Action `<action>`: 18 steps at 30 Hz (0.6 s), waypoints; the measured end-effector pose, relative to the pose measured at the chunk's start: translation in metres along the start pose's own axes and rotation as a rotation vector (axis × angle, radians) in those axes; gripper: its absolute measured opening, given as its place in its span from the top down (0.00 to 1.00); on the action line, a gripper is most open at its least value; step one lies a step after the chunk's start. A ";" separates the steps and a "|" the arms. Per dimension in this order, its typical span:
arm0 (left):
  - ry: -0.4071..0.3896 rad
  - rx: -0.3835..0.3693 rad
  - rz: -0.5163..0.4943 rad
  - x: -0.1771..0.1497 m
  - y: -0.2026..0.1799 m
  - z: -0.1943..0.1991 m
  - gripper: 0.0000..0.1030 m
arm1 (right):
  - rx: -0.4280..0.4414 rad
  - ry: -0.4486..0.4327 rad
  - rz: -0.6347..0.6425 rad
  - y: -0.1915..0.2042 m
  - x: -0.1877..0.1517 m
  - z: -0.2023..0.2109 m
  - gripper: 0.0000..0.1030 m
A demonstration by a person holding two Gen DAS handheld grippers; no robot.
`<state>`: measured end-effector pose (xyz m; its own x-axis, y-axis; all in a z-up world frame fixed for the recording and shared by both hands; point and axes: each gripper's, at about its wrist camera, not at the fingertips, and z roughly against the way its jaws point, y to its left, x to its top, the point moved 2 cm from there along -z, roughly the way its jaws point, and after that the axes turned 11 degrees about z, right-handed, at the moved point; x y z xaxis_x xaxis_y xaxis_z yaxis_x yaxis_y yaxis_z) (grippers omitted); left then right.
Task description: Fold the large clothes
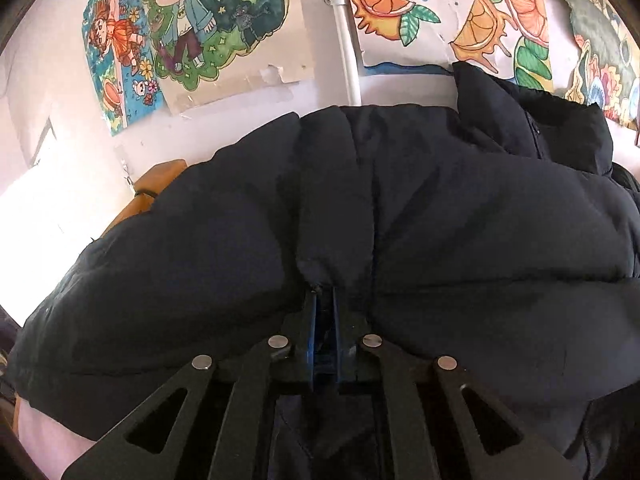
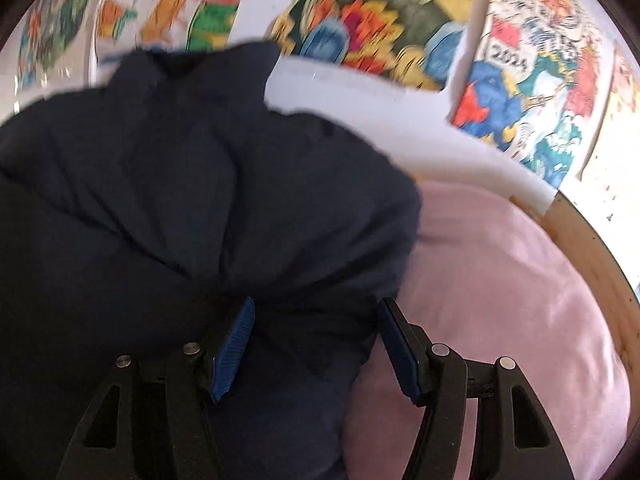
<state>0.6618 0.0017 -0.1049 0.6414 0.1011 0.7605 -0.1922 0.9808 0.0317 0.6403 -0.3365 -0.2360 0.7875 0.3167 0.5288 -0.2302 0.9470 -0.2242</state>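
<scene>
A puffy dark navy jacket (image 1: 400, 208) fills the left wrist view, its collar standing at the upper right near the wall. My left gripper (image 1: 325, 300) is shut on a pinch of the jacket's fabric at a seam, the blue pads nearly together. In the blurred right wrist view the same jacket (image 2: 180, 180) lies bunched on a pink sheet (image 2: 500, 300). My right gripper (image 2: 316, 320) stands open over the jacket's right edge, with a fold of it lying between the blue pads (image 2: 236, 336); I see no squeeze on it.
Colourful drawings (image 1: 208, 20) cover the wall behind, with a white pipe (image 1: 346, 40) running down it. A wooden bed rail (image 2: 592, 248) curves along the right of the pink sheet. A tan-orange object (image 1: 160, 184) pokes out behind the jacket at the left.
</scene>
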 end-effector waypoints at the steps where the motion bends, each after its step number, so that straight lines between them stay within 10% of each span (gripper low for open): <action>1: -0.015 -0.017 0.017 0.001 0.003 0.005 0.91 | -0.009 -0.005 0.003 0.000 0.003 0.001 0.40; 8: -0.094 -0.257 0.311 -0.025 0.080 0.098 0.13 | 0.070 -0.153 -0.073 -0.024 -0.003 0.070 0.16; 14: -0.080 -0.234 0.543 -0.069 0.193 0.147 0.06 | 0.219 -0.283 -0.002 -0.008 -0.006 0.168 0.00; 18: -0.011 -0.217 0.914 -0.096 0.280 0.138 0.06 | 0.335 -0.301 0.042 0.016 -0.006 0.213 0.00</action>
<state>0.4445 0.2440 -0.0794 0.3028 0.8471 0.4368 -0.4742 0.5315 -0.7019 0.5098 -0.3114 -0.0683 0.5837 0.3105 0.7503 -0.4698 0.8828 0.0001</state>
